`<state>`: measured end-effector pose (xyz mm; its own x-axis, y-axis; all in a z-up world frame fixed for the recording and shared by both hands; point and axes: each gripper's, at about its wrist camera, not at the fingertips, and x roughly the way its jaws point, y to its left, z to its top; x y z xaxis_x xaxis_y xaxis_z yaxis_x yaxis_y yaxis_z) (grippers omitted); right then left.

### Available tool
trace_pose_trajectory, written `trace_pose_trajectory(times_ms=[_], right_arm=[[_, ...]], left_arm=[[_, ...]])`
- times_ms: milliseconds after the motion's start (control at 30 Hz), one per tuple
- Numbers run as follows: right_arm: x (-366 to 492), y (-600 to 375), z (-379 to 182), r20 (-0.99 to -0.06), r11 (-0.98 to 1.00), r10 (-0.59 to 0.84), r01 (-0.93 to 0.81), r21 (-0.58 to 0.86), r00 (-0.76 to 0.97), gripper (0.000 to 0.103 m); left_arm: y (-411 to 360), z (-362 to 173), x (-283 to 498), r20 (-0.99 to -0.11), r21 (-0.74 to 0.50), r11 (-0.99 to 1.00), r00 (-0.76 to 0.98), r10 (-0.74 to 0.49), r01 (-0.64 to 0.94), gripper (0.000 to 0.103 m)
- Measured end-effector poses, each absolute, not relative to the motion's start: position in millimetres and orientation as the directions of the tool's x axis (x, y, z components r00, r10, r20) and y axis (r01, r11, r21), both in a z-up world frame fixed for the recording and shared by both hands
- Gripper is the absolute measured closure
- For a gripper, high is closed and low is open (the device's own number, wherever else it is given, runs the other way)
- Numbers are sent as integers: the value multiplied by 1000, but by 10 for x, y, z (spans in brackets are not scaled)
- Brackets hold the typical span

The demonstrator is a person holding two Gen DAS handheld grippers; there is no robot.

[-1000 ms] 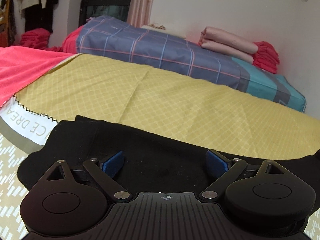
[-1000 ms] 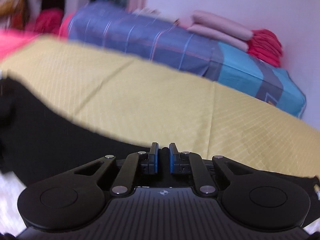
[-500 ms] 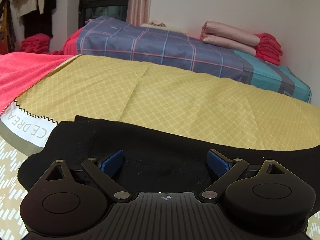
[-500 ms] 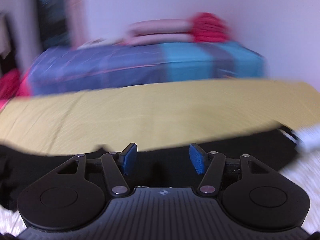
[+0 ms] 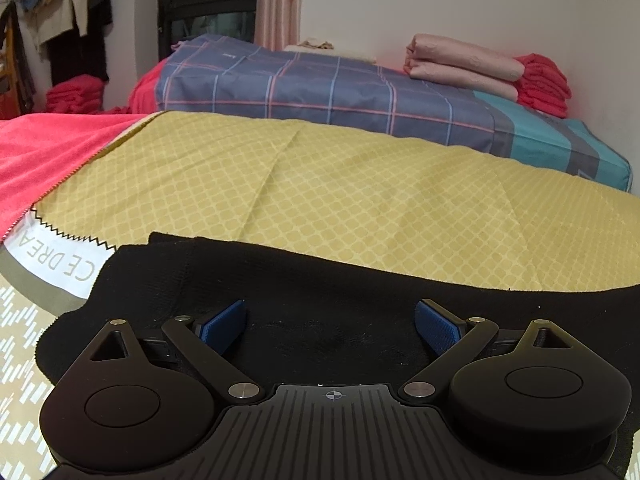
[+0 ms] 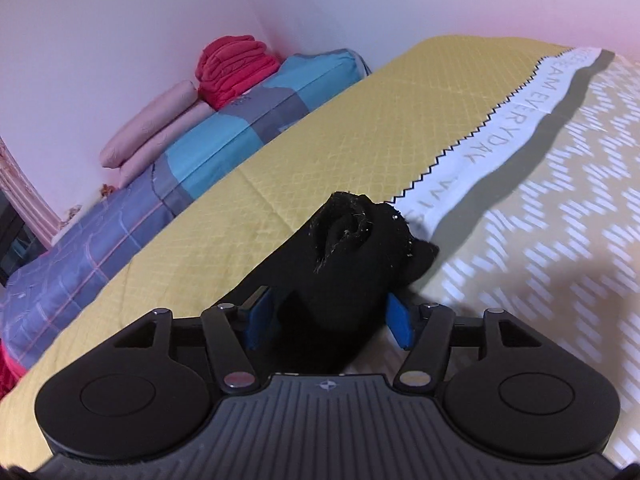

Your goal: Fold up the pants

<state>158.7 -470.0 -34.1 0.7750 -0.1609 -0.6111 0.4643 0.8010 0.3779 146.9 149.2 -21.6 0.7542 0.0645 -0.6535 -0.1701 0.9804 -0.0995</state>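
Swung right along the pants (image 6: 340, 276) since a second ago, right gripper (image 6: 328, 320) now at their far end, tilted view, blue pads (image 6: 400, 322) no longer nearly together. Jaws closing, bunched black cloth between them; whether pads press on it, cannot tell for sure, small gaps visible at both sides. Left gripper (image 5: 331, 326) much as before, spread wide over the flat black fabric, pads (image 5: 224, 326) apart and nothing pinched.

Nearest: pants (image 5: 320, 280) lying across the bed's front edge, dark band running left to right in the left wrist view, a rumpled end with a fuzzy opening in the right wrist view. Under them, yellow patterned bedcover (image 5: 340, 200) with a white lettered strip (image 6: 500, 136) and zigzag trim. Beside it at left, pink-red blanket (image 5: 44, 152). Farther back, plaid blue quilt (image 5: 320, 92) folded long against the wall. On top, two pink rolled covers (image 5: 464, 64) and a red stack (image 5: 544, 84) just beside them. Farthest: curtain (image 5: 280, 0), hanging clothes (image 5: 60, 8).
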Motion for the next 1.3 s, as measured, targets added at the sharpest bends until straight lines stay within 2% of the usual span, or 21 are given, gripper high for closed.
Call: trace_pose_trajectory(times_ms=[33,100,200,233,333,400,433,467,500,567,633,667,700,833,967,1133,1200,1300], right_arm=[[1612,-4663,-331,-618,811,-184,473,344,765,88],[1633,-4659,-240,-620,829,-176,454,326,765,87],[1497,-4795,11,-493,815,-228,442,376,840,89],[1511,-4887,7,-496,794,-255,473,383,830,89],[1680,-5070,-269,-624,752,-269,564,340,734,90],[1619,-5093,-296,-604,751,-255,548,368,755,89],[1586,-5098,-276,-598,748,-249,544,380,762,85],[1551,-5094,-246,-597,745,-252,546,383,762,75],[1531,-5089,-201,-596,743,-262,553,378,759,68],[1402,-5037,-78,-584,734,-306,577,358,752,40],[1257,-4919,67,-546,751,-329,564,343,770,30],[1165,-4851,135,-527,765,-317,541,349,789,29],[1089,-4754,197,-513,783,-290,509,359,808,28],[874,-4247,382,-478,879,-109,309,363,872,12],[859,-3567,391,-506,940,156,30,340,848,10],[967,-2592,209,-570,858,510,-331,394,644,10],[989,-2216,98,-588,808,589,-436,397,555,10],[1008,-1697,-76,-627,749,638,-550,370,448,11]], left_arm=[[1480,-219,1471,-654,-93,981,753,68,-170,0],[1462,-224,1475,-655,-83,982,752,75,-170,0],[1437,-234,1482,-659,-65,984,748,85,-168,0],[1423,-239,1487,-661,-56,985,745,88,-166,0],[1374,-249,1500,-665,-22,987,739,105,-160,0],[1366,-252,1504,-666,-15,987,737,109,-160,0],[1365,-253,1507,-668,-14,987,736,110,-160,0],[1361,-253,1510,-669,-13,987,735,110,-160,0],[1360,-250,1512,-670,-12,987,734,110,-158,0],[1371,-237,1517,-673,-16,988,732,104,-155,0],[1392,-210,1508,-675,-31,988,732,90,-149,0],[1405,-185,1492,-675,-42,988,734,79,-146,0],[1420,-150,1463,-671,-55,988,738,69,-142,0],[1453,71,1295,-619,-106,990,785,10,-97,0],[1370,242,1304,-581,-128,992,810,-86,13,0],[1203,-11,1632,-609,-219,960,744,-275,175,0],[1244,-282,1777,-657,-257,953,694,-295,162,0],[1297,-252,1755,-633,-258,949,710,-308,181,0]])
